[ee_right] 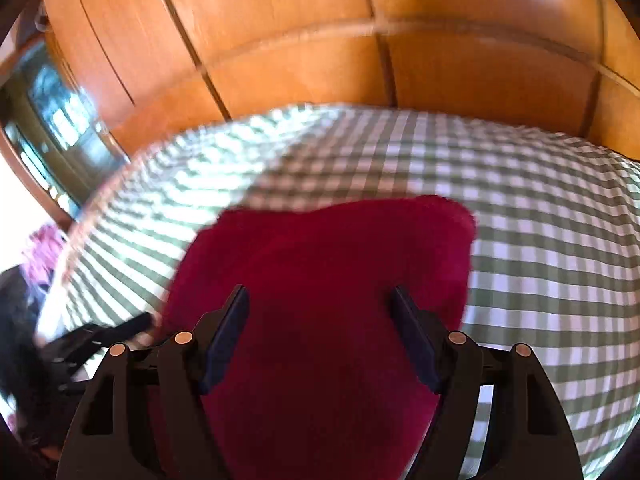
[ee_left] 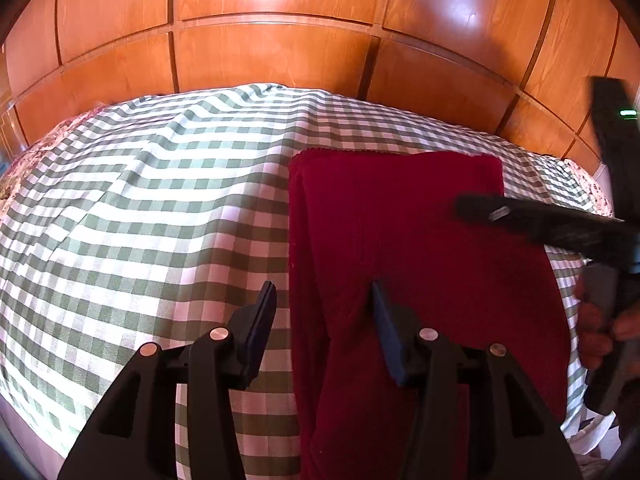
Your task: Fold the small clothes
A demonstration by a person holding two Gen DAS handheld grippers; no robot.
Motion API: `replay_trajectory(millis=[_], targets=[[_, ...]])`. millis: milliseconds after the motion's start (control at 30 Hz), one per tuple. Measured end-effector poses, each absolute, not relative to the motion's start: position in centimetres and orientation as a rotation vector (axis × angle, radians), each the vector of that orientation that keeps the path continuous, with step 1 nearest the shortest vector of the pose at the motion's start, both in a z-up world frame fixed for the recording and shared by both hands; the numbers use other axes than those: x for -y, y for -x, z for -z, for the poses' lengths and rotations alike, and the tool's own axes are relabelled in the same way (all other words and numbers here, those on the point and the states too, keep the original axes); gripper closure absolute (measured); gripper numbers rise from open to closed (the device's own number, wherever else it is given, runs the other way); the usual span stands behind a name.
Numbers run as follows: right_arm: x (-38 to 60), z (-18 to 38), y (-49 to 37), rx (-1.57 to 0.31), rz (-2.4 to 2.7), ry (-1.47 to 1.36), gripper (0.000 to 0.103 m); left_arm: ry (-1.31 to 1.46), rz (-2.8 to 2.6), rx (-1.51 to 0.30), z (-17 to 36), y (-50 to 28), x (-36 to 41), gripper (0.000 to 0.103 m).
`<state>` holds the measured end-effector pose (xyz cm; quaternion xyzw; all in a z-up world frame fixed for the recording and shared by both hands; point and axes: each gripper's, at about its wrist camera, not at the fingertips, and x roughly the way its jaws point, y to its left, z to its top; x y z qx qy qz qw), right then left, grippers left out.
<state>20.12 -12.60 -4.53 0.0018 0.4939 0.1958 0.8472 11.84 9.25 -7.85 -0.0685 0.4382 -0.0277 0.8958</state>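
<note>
A dark red garment lies folded in a long strip on the green-and-white checked cloth. My left gripper is open, low over the garment's left edge, one finger over the checks, one over the red fabric. The right gripper shows in the left wrist view above the garment's right side. In the right wrist view the red garment fills the middle, blurred. My right gripper is open above it and holds nothing.
A wooden panelled wall rises behind the checked surface. A patterned edge of the bedding shows at far right. A glass-fronted cabinet and pink fabric sit at the left of the right wrist view.
</note>
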Motion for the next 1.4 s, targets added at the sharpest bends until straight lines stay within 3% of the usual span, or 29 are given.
replay_trajectory(millis=[133, 267, 400, 633, 833, 933, 1000, 1100, 1400], targets=[[10.9, 8.1, -21.4, -1.100, -0.382, 0.058, 0.023, 0.196, 0.048, -0.910, 9.1, -11.3, -10.1, 0.051], [11.5, 7.2, -21.0, -1.081, -0.395, 0.052, 0.022, 0.249, 0.043, -0.900, 9.4, -10.7, -10.8, 0.045], [14.5, 4.5, -19.3, -0.998, -0.420, -0.084, 0.010, 0.235, 0.050, -0.885, 9.5, -10.0, -11.1, 0.044], [22.2, 5.9, -15.6, -1.067, -0.515, -0.399, 0.010, 0.280, 0.116, -0.876, 10.2, -10.4, -12.2, 0.040], [21.7, 9.8, -14.3, -1.104, -0.637, -0.561, 0.010, 0.410, 0.212, -0.889, 11.5, -10.7, -13.8, 0.039], [20.1, 10.0, -15.7, -1.120, -0.655, -0.574, 0.027, 0.482, 0.272, -0.898, 12.2, -10.9, -14.4, 0.042], [18.8, 10.1, -16.5, -1.126, -0.650, -0.530, 0.040, 0.537, 0.334, -0.894, 12.5, -10.8, -14.6, 0.061], [18.1, 9.1, -16.3, -1.109, -0.652, -0.507, 0.054, 0.600, 0.385, -0.890, 12.6, -10.6, -14.7, 0.073], [22.0, -0.5, -14.0, -0.864, -0.635, -0.407, 0.060, 0.493, 0.562, -0.860, 7.0, -15.0, -6.2, 0.079]])
